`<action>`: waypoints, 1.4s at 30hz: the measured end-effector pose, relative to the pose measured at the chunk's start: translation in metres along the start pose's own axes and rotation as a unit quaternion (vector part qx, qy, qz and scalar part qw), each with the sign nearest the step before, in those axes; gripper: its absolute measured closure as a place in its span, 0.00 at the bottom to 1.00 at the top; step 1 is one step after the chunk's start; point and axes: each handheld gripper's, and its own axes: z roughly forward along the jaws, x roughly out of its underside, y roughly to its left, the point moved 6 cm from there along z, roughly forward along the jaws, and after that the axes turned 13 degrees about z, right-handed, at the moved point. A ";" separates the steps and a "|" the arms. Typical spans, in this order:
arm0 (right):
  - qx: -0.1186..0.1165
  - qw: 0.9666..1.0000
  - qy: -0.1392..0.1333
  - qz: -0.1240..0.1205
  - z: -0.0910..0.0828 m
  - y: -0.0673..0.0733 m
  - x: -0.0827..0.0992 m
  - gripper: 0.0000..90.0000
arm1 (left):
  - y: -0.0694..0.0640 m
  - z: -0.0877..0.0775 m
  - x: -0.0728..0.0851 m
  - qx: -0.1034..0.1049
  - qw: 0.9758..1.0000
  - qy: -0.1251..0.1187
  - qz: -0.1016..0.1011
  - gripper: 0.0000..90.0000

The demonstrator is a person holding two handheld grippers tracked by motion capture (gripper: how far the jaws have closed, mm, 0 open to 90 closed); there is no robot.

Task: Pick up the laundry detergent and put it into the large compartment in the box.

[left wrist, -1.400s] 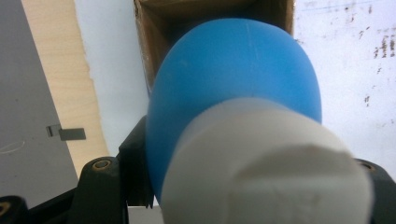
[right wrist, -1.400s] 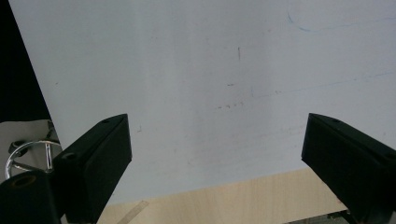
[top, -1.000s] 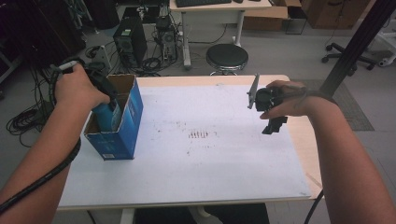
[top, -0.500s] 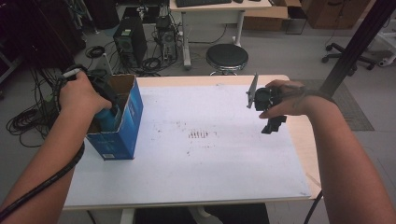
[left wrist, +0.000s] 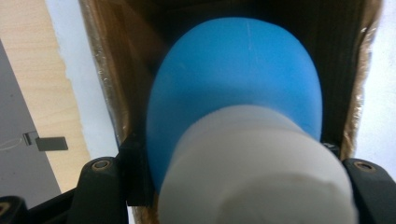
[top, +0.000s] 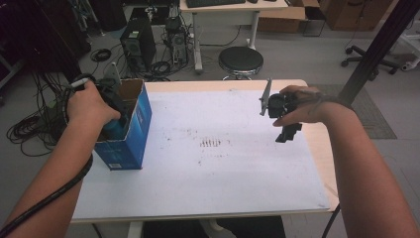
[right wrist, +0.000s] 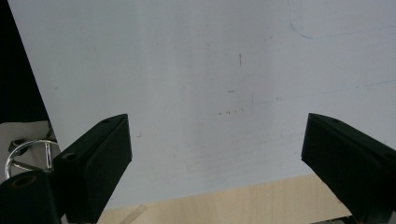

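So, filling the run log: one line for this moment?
left gripper: shut on blue bottle, inside cardboard box | right gripper: open, empty, above table

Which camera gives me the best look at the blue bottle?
The left gripper view: the blue bottle with its white cap sits close up, inside the cardboard box. The high view catches a sliver of it beneath the hand.

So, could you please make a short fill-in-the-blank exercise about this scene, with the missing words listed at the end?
1. The left tool holds a blue bottle with a ____ cap.
2. The bottle is inside an open ____ box at the left edge of the table.
3. The jaws of the right tool stand ____, with nothing between them.
4. A round black ____ stands on the floor beyond the table.

Missing words: white; blue; open; stool
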 end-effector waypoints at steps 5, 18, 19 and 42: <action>-0.001 1.000 0.000 0.000 0.002 0.000 0.001 0.09 | -0.001 0.007 0.000 0.002 1.000 0.006 0.001 0.42; -0.003 1.000 0.001 -0.001 0.004 0.000 0.001 0.09 | 0.000 0.015 0.002 0.006 1.000 0.007 0.001 0.41; -0.003 1.000 0.001 0.000 0.005 0.000 0.001 0.09 | 0.000 0.015 0.002 0.006 1.000 0.007 0.001 0.41; -0.006 1.000 -0.004 0.006 0.007 0.000 0.009 0.09 | -0.003 0.017 -0.001 -0.011 1.000 0.000 0.024 0.34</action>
